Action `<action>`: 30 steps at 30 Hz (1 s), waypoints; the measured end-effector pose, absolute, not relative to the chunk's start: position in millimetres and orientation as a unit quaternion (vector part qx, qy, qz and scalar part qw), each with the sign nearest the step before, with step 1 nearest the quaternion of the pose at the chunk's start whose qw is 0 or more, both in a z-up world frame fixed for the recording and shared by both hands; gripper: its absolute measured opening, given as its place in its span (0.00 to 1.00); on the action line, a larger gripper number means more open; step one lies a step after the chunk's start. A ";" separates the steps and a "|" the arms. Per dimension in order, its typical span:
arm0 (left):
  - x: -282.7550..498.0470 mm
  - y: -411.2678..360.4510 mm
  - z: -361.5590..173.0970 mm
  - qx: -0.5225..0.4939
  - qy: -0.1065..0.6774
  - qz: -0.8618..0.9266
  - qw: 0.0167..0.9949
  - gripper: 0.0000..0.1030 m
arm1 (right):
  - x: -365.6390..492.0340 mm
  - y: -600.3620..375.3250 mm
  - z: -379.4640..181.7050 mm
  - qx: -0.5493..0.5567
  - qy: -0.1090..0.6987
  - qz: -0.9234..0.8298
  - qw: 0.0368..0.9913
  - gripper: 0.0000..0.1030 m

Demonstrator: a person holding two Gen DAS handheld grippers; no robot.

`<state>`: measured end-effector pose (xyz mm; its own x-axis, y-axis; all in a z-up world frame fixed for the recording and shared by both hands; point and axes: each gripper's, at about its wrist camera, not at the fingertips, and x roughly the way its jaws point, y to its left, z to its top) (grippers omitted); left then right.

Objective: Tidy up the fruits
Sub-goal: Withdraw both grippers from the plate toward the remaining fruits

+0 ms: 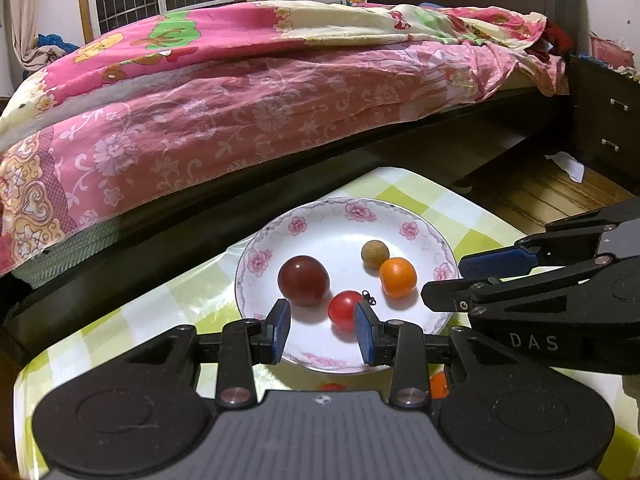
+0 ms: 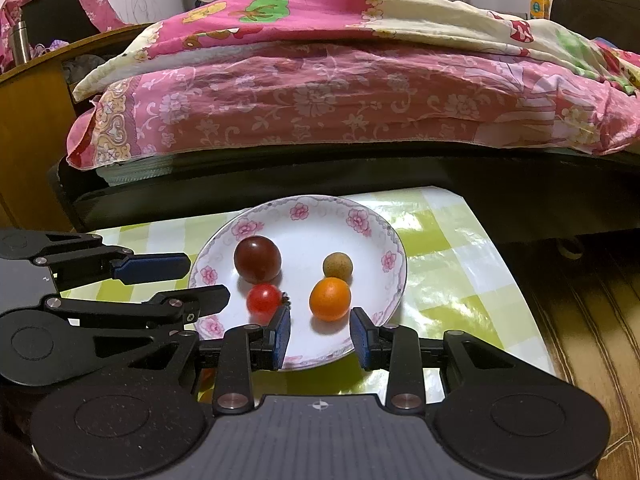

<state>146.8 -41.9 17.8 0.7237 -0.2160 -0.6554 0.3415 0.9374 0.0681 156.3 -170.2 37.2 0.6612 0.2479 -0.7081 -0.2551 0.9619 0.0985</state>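
Observation:
A white floral plate (image 1: 436, 248) (image 2: 376, 224) on a green-checked table holds a dark red plum (image 1: 303, 280) (image 2: 257, 258), a small red tomato (image 1: 343, 309) (image 2: 263, 298), an orange fruit (image 1: 397, 277) (image 2: 330, 298) and a small brown longan (image 1: 375, 254) (image 2: 338, 266). My left gripper (image 1: 322, 330) is open and empty over the plate's near rim, its right finger just beside the tomato. My right gripper (image 2: 320, 336) is open and empty, just short of the orange fruit. Each gripper shows in the other's view, the right (image 1: 476, 276) and the left (image 2: 188, 280).
The table (image 1: 420, 196) (image 2: 452, 240) has a far edge close behind the plate and a dark bed frame (image 1: 280, 184) (image 2: 320, 184) with pink bedding beyond. Wooden floor (image 2: 580, 320) lies to the right. Red and orange shapes (image 1: 438, 385) peek under my left gripper.

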 end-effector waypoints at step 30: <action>98.0 -15.4 -18.8 0.090 0.385 -0.170 0.903 0.41 | 119.0 -160.3 18.5 -0.019 0.446 0.156 0.881 0.31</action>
